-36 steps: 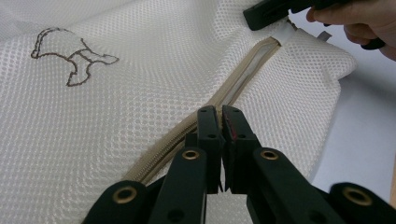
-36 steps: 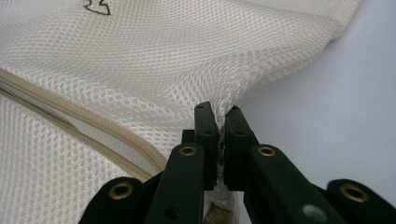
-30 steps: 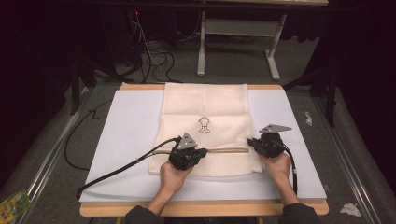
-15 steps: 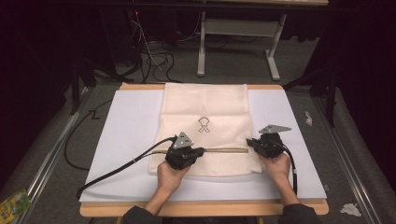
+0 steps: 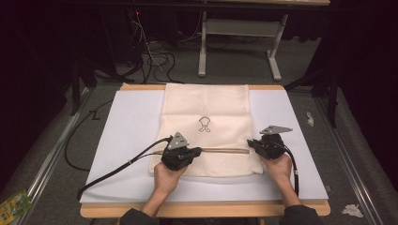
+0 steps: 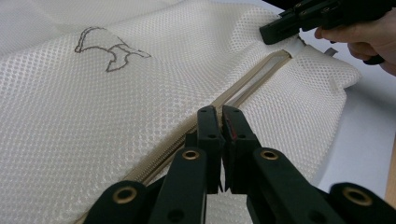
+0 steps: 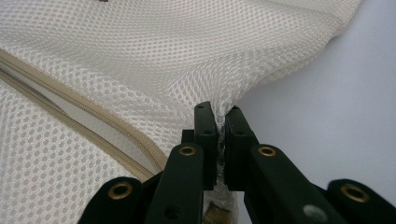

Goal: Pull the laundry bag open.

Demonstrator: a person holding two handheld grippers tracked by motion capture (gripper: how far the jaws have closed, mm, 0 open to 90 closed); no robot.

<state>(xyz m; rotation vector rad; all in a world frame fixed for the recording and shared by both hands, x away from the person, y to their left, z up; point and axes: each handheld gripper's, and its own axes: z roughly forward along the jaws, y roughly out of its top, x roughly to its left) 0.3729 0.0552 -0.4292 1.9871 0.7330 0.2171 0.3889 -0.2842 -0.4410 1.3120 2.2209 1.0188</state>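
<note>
A cream mesh laundry bag (image 5: 206, 126) is laid flat on the white mat (image 5: 122, 140) covering the desk (image 5: 197, 210), its long axis running away from the person and a small dark emblem (image 5: 204, 123) printed near its middle. Across its near end a beige zipper (image 5: 225, 150) runs from side to side, at right angles to the bag's length; in the left gripper view its two tapes are seen parted along the stretch ahead of the fingers. The left gripper (image 6: 222, 116) is closed at the zipper line, presumably pinched on the slider, though the slider itself is hidden between the fingers. The right gripper (image 7: 219, 114) is clamped on a fold of mesh at the bag's right edge, just beside the zipper's end, so that the fabric is held taut. The step in hand is judged to be running the zipper along its track. A steady pull along the zipper line is called for next, with the anchoring grip kept firm so the mesh is not bunched.
</note>
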